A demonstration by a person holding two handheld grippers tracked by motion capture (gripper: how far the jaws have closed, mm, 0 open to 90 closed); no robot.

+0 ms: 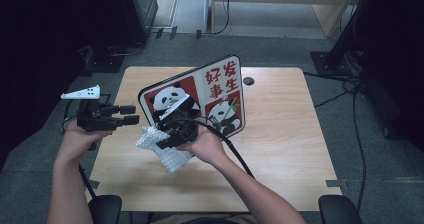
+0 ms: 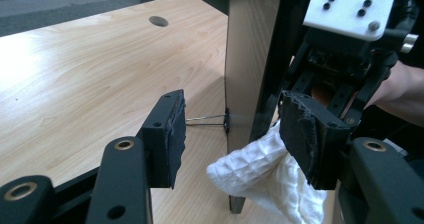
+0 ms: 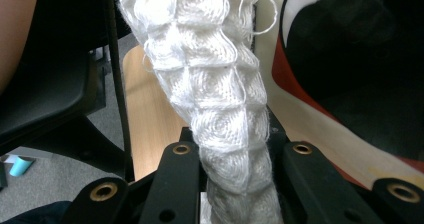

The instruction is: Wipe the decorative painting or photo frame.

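Our right gripper (image 1: pixel 162 143) is clamping the white cloth (image 1: pixel 167 151) against the panda board (image 1: pixel 200 96), hiding the board's lower corner. Our left gripper (image 1: pixel 131 114) is hovering released beside the worktop (image 1: pixel 280 134), wrist level

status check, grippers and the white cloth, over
Right gripper jaws shut on white cloth. Left gripper jaws open, nothing between them. Panda board stands upright on edge right behind the cloth.

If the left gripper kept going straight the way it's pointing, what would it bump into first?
Probably the white cloth hanging from the right gripper, with the edge of the upright panda board just behind it. The left gripper has its jaws open and nothing between them. Depth is hard to judge.
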